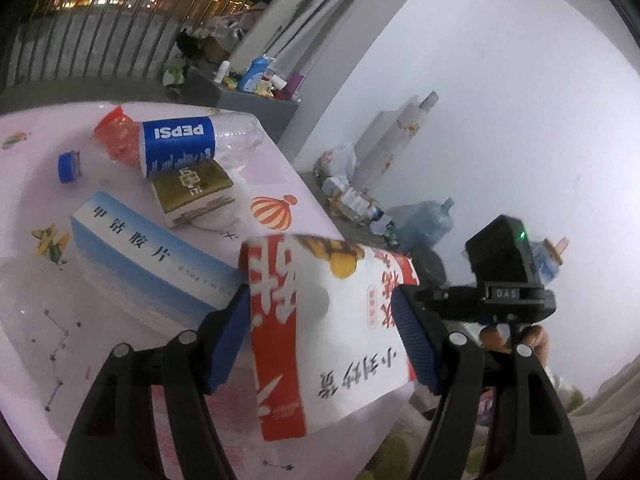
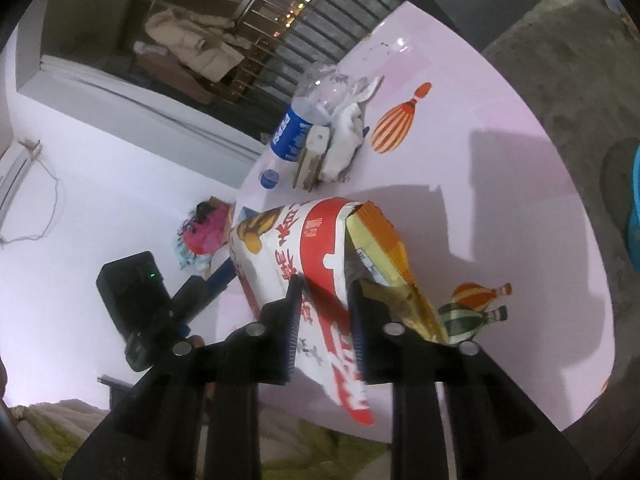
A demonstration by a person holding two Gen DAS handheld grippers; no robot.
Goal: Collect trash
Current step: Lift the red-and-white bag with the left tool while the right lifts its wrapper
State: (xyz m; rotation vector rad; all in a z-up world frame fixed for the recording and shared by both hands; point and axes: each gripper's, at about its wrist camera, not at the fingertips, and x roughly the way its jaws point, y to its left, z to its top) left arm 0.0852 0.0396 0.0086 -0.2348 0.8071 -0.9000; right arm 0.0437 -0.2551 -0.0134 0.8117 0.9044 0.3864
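A red-and-white paper bag (image 1: 344, 340) hangs over the near edge of the pink table (image 1: 32, 320). My left gripper (image 1: 322, 296) is shut on it across its width. My right gripper (image 2: 326, 284) is shut on the rim of the same bag (image 2: 288, 248) at its open mouth, where a yellow-orange packet (image 2: 376, 240) sticks out. On the table lie a Pepsi bottle (image 1: 180, 140), its blue cap (image 1: 69, 166), a red wrapper (image 1: 118, 136), a gold box (image 1: 192, 188), a crumpled white tissue (image 1: 236, 200) and a blue-and-white medicine box (image 1: 140, 256).
Beyond the table's far corner stand a grey cabinet (image 1: 248, 108) with bottles on top and a metal railing (image 1: 100, 40). Bags of rubbish and a water jug (image 1: 428, 220) sit on the floor by the white wall. A blue bin (image 2: 634, 220) shows at the right edge.
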